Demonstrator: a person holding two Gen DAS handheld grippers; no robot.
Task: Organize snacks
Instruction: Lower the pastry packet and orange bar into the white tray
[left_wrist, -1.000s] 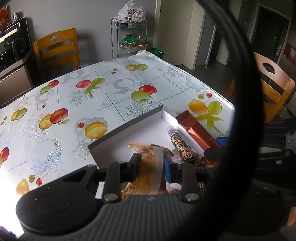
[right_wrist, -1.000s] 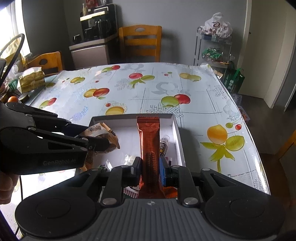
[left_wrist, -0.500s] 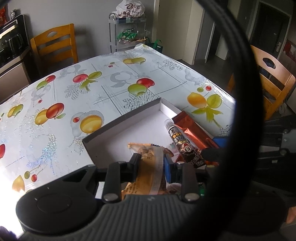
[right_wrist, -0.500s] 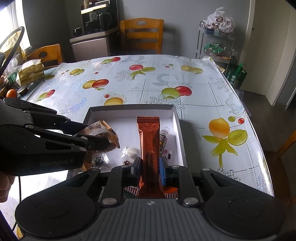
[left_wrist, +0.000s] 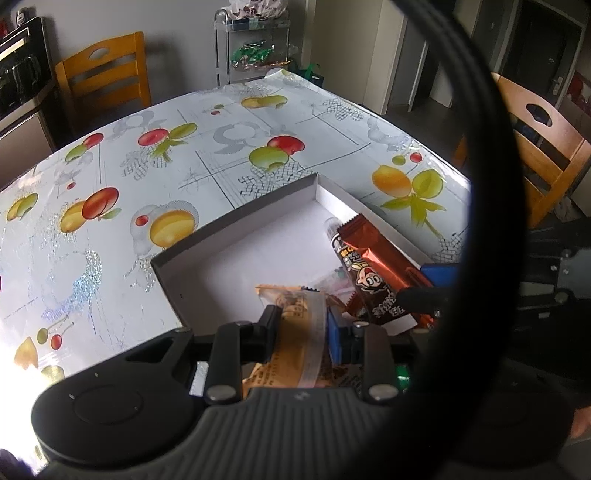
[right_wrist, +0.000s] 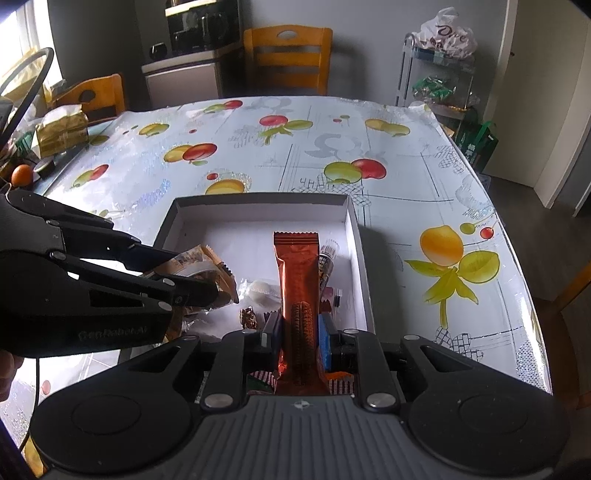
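Left tool (left_wrist: 301, 321) clamps the tan snack packet (left_wrist: 295, 332); right tool (right_wrist: 297, 330) grips the copper bar (right_wrist: 297, 280), lower centre, over the box (right_wrist: 258, 201).

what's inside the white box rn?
In the white box: cartoon-print tube, white-wrapped candy, small loose sweets. Orange bar and tan packet are gripper-held above it; near end hidden.

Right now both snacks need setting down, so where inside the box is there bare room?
Bare floor: far half of the shallow white cardboard box, left of the long copper foil bar. Crowded: near edge, small wrapped candies.
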